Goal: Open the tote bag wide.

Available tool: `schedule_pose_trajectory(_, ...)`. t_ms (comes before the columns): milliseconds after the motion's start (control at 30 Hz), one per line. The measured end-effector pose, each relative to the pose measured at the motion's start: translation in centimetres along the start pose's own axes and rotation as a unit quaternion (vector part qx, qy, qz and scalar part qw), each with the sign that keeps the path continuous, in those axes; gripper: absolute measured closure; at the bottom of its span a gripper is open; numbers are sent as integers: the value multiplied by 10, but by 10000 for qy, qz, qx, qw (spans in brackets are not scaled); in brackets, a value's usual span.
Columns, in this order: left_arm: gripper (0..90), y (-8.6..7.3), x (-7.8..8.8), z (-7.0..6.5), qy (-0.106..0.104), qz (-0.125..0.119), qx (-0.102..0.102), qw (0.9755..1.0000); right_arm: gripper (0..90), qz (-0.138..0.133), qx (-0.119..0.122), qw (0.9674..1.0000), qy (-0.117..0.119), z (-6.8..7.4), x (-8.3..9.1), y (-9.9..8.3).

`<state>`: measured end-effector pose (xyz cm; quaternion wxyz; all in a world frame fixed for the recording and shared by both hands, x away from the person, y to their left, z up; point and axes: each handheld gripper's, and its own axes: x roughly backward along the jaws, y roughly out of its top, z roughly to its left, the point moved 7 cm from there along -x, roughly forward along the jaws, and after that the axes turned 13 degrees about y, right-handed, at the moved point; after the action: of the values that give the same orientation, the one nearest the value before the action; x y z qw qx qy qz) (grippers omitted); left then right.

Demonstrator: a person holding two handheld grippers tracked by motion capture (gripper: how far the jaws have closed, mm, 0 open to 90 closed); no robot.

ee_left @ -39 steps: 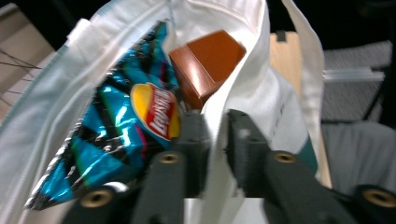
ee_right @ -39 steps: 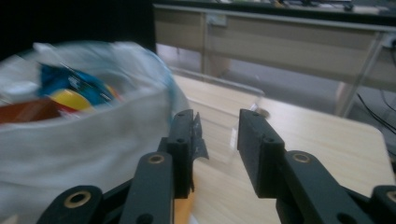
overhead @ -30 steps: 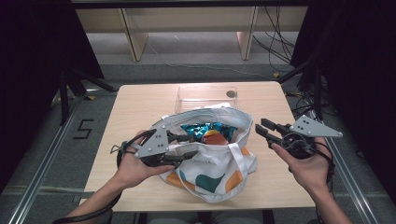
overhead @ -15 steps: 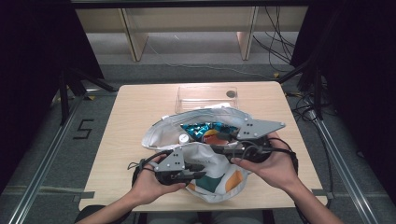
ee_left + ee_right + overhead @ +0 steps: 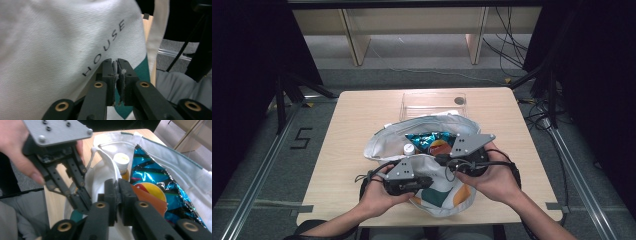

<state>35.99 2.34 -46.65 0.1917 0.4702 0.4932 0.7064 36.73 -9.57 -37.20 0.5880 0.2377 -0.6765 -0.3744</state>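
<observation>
Starting at the left, we see the left gripper point(image 5: 424, 181) low over the near edge of the tabletop point(image 5: 352, 125), held in the person's left hand point(image 5: 379, 192); its jaws have just been closing and now stand pressed together on the near lip of the white cloth bag point(image 5: 432, 192), and the left gripper view shows its pads nipping a fold of the fabric beside the printed word HOUSE. The bag lies toward the near middle of the tabletop, its mouth gaping toward the far edge, with green and orange patches on its near side. Inside the mouth we see a white-capped bottle point(image 5: 409, 148) and, to its right, a shiny blue snack packet point(image 5: 429, 140). Beyond the bag, by the far edge, stands a clear plastic box point(image 5: 432, 102). Further right, the right gripper point(image 5: 442, 159), in the right hand point(image 5: 492, 180), has also just been closing; its jaws are clamped narrow on the bag's inner rim, just beside the packet.
</observation>
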Motion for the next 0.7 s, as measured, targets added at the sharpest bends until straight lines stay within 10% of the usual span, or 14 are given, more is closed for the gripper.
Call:
schedule_pose_trajectory(467,888,3,-8,-2,167,-52,208,9996,894,56,258,9993,272,26,15,-5)
schedule_pose_trajectory(700,888,1,-6,-1,240,-26,88,9997,895,28,-104,9984,560,33,18,-22)
